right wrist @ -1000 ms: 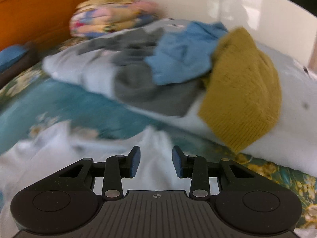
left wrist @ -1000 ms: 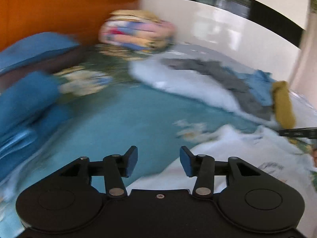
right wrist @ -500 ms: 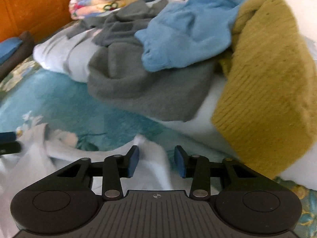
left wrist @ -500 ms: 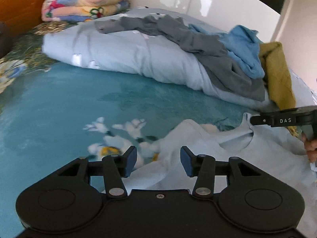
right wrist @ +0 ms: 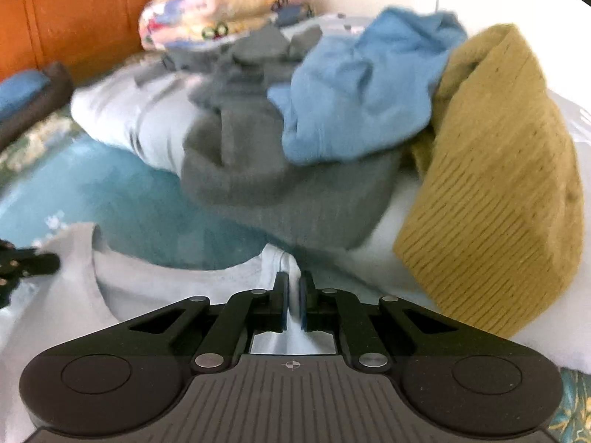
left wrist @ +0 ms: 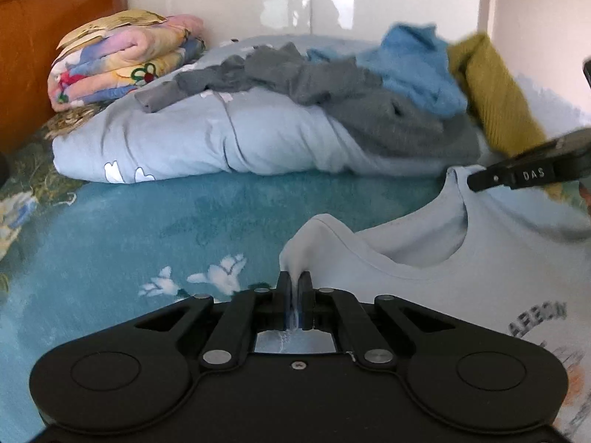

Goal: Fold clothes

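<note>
A pale blue T-shirt (left wrist: 480, 280) with a printed front lies on the teal floral bedspread (left wrist: 129, 229), collar towards the far side. My left gripper (left wrist: 294, 283) is shut on the shirt's left shoulder, a ridge of cloth pinched between its pads. In the right wrist view my right gripper (right wrist: 293, 288) is shut on the other shoulder of the T-shirt (right wrist: 166, 280). The right gripper's finger (left wrist: 524, 175) shows at the collar's far side in the left wrist view. The left gripper's tip (right wrist: 26, 262) shows at the left edge of the right wrist view.
Behind the shirt a pale blue duvet (left wrist: 207, 136) carries a grey garment (left wrist: 369, 110), a light blue garment (left wrist: 417, 66) and a mustard knit (left wrist: 495, 92). A folded floral blanket (left wrist: 122, 62) sits by the orange headboard (left wrist: 44, 29). A white wall (left wrist: 332, 0) stands behind.
Both grippers have gone from open to shut on the T-shirt's shoulders. The left one swept right across the bed and down to the shirt; the right one edged closer to the pile.
</note>
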`<state>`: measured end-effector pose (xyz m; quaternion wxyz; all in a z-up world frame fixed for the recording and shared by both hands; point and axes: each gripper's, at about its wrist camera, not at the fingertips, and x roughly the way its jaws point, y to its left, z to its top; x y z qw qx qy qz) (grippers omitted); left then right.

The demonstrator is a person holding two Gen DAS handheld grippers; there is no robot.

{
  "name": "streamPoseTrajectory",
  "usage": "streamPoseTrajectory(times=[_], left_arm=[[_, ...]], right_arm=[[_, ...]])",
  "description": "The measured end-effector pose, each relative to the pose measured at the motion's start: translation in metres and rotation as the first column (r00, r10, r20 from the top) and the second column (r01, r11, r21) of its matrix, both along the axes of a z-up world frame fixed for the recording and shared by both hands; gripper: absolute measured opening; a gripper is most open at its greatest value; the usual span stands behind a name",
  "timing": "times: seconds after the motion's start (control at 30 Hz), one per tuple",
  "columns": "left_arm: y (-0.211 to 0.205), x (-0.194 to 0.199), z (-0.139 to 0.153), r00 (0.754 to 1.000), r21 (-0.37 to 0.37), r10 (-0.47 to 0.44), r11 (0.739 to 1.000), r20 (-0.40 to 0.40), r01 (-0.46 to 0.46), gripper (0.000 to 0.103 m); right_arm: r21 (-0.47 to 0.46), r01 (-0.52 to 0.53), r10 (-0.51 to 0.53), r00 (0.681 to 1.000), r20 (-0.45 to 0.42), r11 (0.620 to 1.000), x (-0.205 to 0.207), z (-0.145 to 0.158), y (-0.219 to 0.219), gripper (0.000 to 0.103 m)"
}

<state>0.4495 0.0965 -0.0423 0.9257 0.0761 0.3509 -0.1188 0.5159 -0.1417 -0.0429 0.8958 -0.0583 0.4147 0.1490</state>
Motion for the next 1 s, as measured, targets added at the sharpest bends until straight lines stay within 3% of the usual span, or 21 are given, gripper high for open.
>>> streamPoseTrajectory(times=[0.17, 0.3, 0.33, 0.37, 0.4, 0.43, 0.57, 0.7, 0.87, 1.0], left_arm=[[0.003, 0.005, -0.015, 0.999, -0.001, 0.03, 1.0, -0.04, -0.03, 0.009], [0.011, 0.004, -0.005, 0.997, -0.056, 0.054, 0.997, -0.047, -0.057, 0.017], [0.014, 0.001, 0.001, 0.997, -0.067, 0.06, 0.996, -0.041, -0.063, 0.021], [0.018, -0.004, 0.009, 0.997, -0.075, 0.067, 0.995, -0.033, -0.07, 0.035], [0.022, -0.013, 0.017, 0.997, -0.088, 0.081, 0.993, -0.017, -0.082, 0.043], [0.027, -0.024, 0.025, 0.995, -0.101, 0.097, 0.99, 0.001, -0.097, 0.043], [0.04, -0.076, 0.05, 0.983, -0.162, 0.177, 0.972, 0.042, -0.168, 0.046], [0.025, -0.143, 0.056, 0.979, -0.215, 0.2, 0.959, 0.046, -0.186, 0.051], [-0.015, -0.211, 0.042, 0.989, -0.235, 0.15, 0.961, 0.002, -0.145, 0.051], [-0.047, -0.249, 0.028, 0.995, -0.217, 0.085, 0.972, -0.044, -0.093, 0.052]], right_arm=[[-0.006, 0.018, -0.018, 0.999, -0.028, 1.0, 0.003, -0.013, 0.001, 0.005], [0.017, 0.011, -0.011, 1.0, -0.02, 1.0, 0.0, -0.006, 0.0, 0.01], [0.037, 0.005, -0.005, 1.0, -0.011, 0.999, -0.003, -0.001, -0.001, 0.017], [0.06, 0.0, -0.001, 1.0, 0.002, 0.998, -0.008, 0.006, -0.004, 0.023], [0.105, 0.001, -0.005, 0.999, 0.04, 0.994, -0.019, 0.016, -0.011, 0.033], [0.149, 0.0, -0.011, 0.997, 0.078, 0.989, -0.031, 0.027, -0.019, 0.037], [0.291, 0.031, -0.086, 0.98, 0.177, 0.956, -0.092, 0.06, -0.065, 0.039], [0.313, 0.162, -0.225, 0.958, 0.177, 0.936, -0.171, 0.063, -0.127, 0.041], [0.255, 0.389, -0.424, 0.9, 0.101, 0.885, -0.256, 0.048, -0.199, 0.041], [0.269, 0.54, -0.571, 0.82, 0.048, 0.798, -0.29, 0.036, -0.255, 0.041]])
